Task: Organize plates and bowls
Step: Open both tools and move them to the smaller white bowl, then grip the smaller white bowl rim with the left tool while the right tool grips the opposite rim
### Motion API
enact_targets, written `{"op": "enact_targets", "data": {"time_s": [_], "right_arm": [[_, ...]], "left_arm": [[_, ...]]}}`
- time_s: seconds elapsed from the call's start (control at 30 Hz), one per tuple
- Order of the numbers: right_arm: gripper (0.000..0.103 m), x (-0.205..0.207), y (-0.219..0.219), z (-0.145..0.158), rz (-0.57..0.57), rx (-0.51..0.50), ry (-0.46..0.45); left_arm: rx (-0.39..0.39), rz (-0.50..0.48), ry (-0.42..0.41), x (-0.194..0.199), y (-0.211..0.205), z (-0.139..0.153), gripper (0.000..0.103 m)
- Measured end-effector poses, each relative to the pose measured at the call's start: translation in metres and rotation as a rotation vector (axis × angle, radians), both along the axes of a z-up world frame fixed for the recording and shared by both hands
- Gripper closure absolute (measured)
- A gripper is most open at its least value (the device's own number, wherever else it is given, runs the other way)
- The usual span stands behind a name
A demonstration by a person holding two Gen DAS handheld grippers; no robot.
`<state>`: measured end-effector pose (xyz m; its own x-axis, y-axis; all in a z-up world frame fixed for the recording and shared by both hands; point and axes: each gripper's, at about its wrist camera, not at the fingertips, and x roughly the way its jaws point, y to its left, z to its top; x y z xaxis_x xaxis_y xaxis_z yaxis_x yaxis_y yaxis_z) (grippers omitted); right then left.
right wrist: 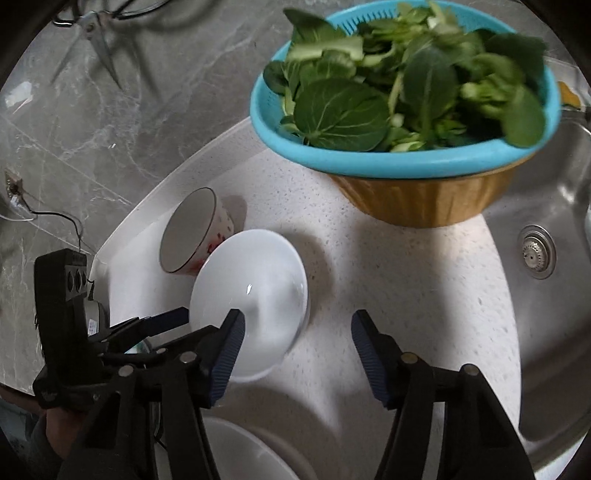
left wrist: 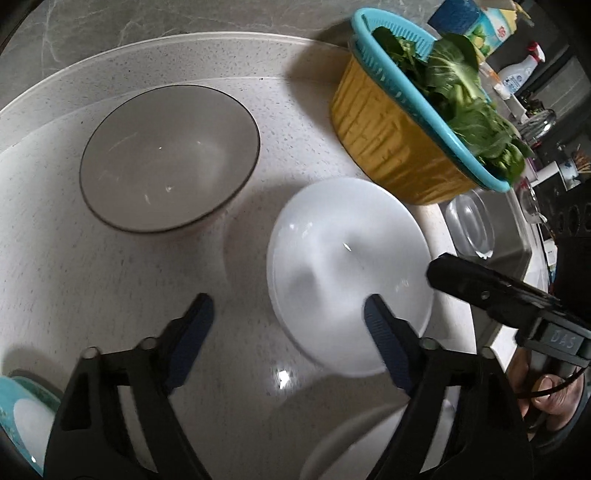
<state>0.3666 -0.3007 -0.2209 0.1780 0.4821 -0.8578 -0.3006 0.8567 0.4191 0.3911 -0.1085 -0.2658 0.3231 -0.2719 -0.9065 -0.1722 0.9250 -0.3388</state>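
speckled white stone counter (left wrist: pixel 258 110) beside steel sink (right wrist: pixel 554 302). round white ceramic plate (left wrist: pixel 347 273) lies flat, grey dark-rimmed bowl (left wrist: pixel 170 157) upright near it. yellow basin with blue colander of greens (left wrist: pixel 424 122) just behind. left gripper (left wrist: pixel 288 332) and right gripper (right wrist: pixel 297 345) both released, nothing between the jaws.

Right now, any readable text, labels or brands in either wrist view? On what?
"DAS": embossed on the right gripper body, left wrist view.
Carton behind the vegetable basket: printing too blurred to read.
Spray bottle: label too small to read.
Right wrist view: nothing legible.
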Motion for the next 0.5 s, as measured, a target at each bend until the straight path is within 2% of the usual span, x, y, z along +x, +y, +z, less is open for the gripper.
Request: {"op": "enact_targets", "data": {"time_s": [0.13, 0.17, 0.23, 0.4, 0.43, 0.47, 0.5], "right_arm": [[0.053, 0.011, 0.009, -0.014, 0.018, -0.02, 0.034], [0.057, 0.012, 0.012, -0.018, 0.026, -0.03, 0.043], [0.059, 0.015, 0.015, -0.026, 0.036, -0.041, 0.068], [0.06, 0.015, 0.022, -0.034, 0.052, -0.054, 0.084], [0.061, 0.015, 0.023, -0.034, 0.055, -0.059, 0.083], [0.067, 0.015, 0.025, -0.035, 0.056, -0.062, 0.081], [0.07, 0.016, 0.025, -0.036, 0.06, -0.069, 0.079]], "left_arm": [[-0.016, -0.011, 0.016, 0.009, 0.002, -0.011, 0.062], [-0.019, -0.016, 0.024, 0.011, 0.002, -0.014, 0.063], [-0.031, -0.019, 0.035, 0.015, 0.001, -0.021, 0.063], [-0.047, -0.008, 0.04, 0.01, 0.002, -0.033, 0.063], [-0.047, -0.008, 0.038, 0.012, 0.002, -0.033, 0.066], [-0.045, -0.01, 0.037, 0.013, 0.001, -0.034, 0.072], [-0.04, -0.015, 0.04, 0.018, 0.0, -0.037, 0.073]]}}
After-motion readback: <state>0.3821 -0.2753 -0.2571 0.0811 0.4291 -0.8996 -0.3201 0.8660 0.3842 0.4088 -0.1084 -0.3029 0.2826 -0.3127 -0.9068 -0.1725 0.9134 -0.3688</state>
